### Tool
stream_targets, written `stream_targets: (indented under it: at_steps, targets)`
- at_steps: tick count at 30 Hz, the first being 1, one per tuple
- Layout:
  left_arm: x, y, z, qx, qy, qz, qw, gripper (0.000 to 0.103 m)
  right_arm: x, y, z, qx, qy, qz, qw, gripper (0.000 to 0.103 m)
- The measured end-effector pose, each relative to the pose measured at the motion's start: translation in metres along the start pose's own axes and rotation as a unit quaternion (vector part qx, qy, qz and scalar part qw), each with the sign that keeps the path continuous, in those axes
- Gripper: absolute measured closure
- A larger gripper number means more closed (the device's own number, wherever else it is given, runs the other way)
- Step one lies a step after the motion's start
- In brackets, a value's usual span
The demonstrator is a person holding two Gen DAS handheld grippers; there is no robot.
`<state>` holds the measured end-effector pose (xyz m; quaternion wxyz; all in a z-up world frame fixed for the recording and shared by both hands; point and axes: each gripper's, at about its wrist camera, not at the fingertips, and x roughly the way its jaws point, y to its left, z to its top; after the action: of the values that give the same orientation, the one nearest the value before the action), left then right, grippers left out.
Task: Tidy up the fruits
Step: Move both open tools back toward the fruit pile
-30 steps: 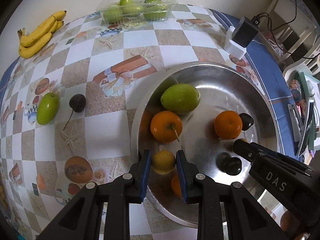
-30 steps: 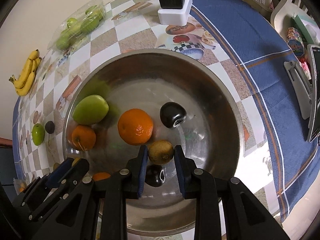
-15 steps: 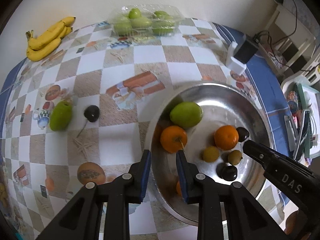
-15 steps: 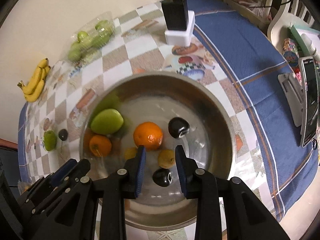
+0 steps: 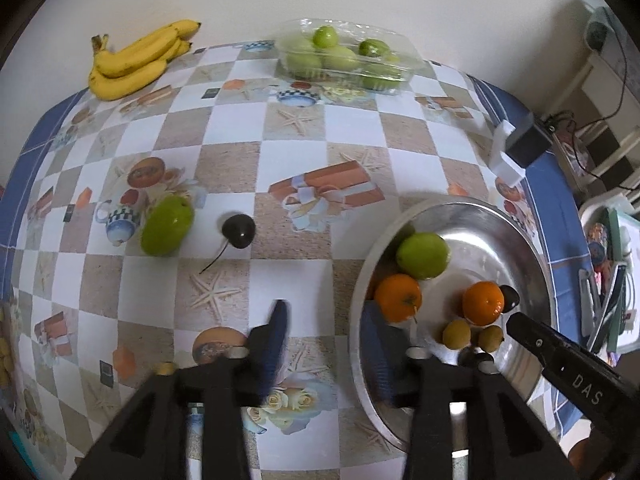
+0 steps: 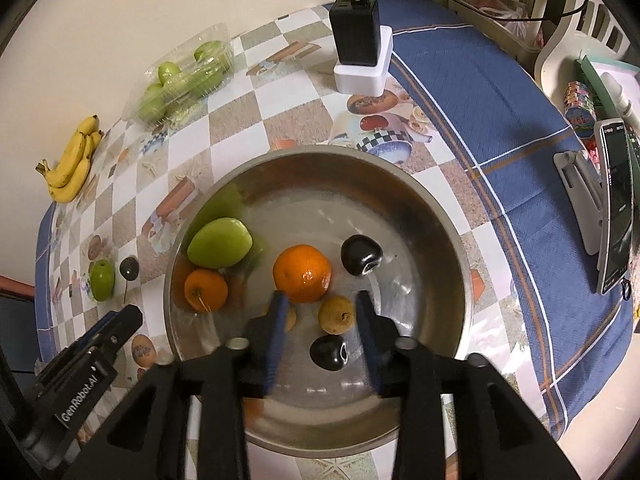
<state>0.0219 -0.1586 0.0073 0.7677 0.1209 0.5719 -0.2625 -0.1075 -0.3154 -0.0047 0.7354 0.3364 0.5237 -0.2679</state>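
Left gripper (image 5: pixel 326 338) fingers just opening, wide, empty; right gripper (image 6: pixel 322 316) likewise. Phone (image 6: pixel 616 204) only in right view.

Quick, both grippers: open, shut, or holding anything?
Left gripper: open, jaws just opened, nothing between them.
Right gripper: open, jaws just opened, holding nothing; hangs above the bowl.

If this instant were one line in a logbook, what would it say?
left gripper: open, empty | right gripper: jaws just opening, empty, above steel bowl | green fruit, dark fruit: on table
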Motion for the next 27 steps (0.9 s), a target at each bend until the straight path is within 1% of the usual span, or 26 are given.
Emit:
stream_targets:
  at_steps: [1, 3, 4, 5, 6, 8, 10, 12, 14, 16, 17, 20, 21, 22, 24, 26, 27]
  targets:
    - [0.0, 0.001, 0.0, -0.003, 0.0, 0.005, 1.0, 0.037, 0.001, 0.001, 0.0, -0.001, 0.001, -0.002, 1.0, 0.055]
    - [0.003, 0.004, 0.0, -0.01, 0.003, 0.015, 0.9998, 0.03, 0.003, 0.002, -0.001, -0.004, 0.003, -0.007, 1.0, 0.053]
    - [0.004, 0.006, 0.0, -0.014, 0.006, 0.02, 0.9997, 0.027, 0.004, 0.003, -0.001, -0.005, 0.004, -0.007, 1.0, 0.049]
    - [0.006, 0.009, 0.0, -0.02, 0.011, 0.027, 0.9994, 0.022, 0.005, 0.003, -0.001, -0.004, 0.005, -0.007, 1.0, 0.047]
    - [0.008, 0.012, -0.001, -0.025, 0.014, 0.032, 0.9991, 0.02, 0.006, 0.003, -0.001, -0.005, 0.007, -0.008, 1.0, 0.045]
    - [0.011, 0.016, -0.001, -0.032, 0.019, 0.039, 0.9985, 0.018, 0.008, 0.004, -0.002, -0.006, 0.009, -0.01, 1.0, 0.044]
    - [0.015, 0.02, -0.002, -0.039, 0.025, 0.044, 0.9979, 0.013, 0.01, 0.004, -0.002, -0.004, 0.011, -0.011, 1.0, 0.036]
    - [0.017, 0.022, -0.003, -0.044, 0.026, 0.045, 0.9977, 0.009, 0.012, 0.004, -0.002, -0.006, 0.013, -0.014, 1.0, 0.034]
    - [0.018, 0.023, -0.004, -0.044, 0.025, 0.049, 0.9975, 0.006, 0.014, 0.005, -0.002, -0.009, 0.015, -0.018, 1.0, 0.031]
    - [0.017, 0.023, -0.004, -0.041, 0.022, 0.054, 0.9975, 0.002, 0.016, 0.005, -0.002, -0.012, 0.015, -0.021, 1.0, 0.026]
    - [0.017, 0.023, -0.004, -0.041, 0.02, 0.057, 0.9974, 0.001, 0.016, 0.006, -0.002, -0.014, 0.014, -0.023, 1.0, 0.026]
    - [0.016, 0.025, -0.003, -0.041, 0.015, 0.061, 0.9972, 0.0, 0.017, 0.006, -0.002, -0.017, 0.012, -0.023, 1.0, 0.025]
    - [0.016, 0.026, -0.003, -0.042, 0.014, 0.063, 0.997, 0.0, 0.017, 0.006, -0.002, -0.017, 0.012, -0.021, 1.0, 0.02]
    - [0.016, 0.026, -0.003, -0.044, 0.013, 0.064, 0.9969, 0.0, 0.018, 0.007, -0.002, -0.018, 0.011, -0.021, 1.0, 0.012]
    - [0.015, 0.028, -0.003, -0.046, 0.011, 0.067, 0.9966, 0.0, 0.018, 0.008, -0.002, -0.022, 0.006, -0.021, 1.0, 0.007]
    - [0.014, 0.03, -0.003, -0.048, 0.006, 0.072, 0.9962, 0.0, 0.018, 0.009, -0.002, -0.026, 0.005, -0.02, 0.999, 0.006]
    - [0.014, 0.031, -0.002, -0.049, 0.004, 0.074, 0.996, 0.0, 0.018, 0.009, -0.001, -0.026, 0.007, -0.022, 0.999, 0.003]
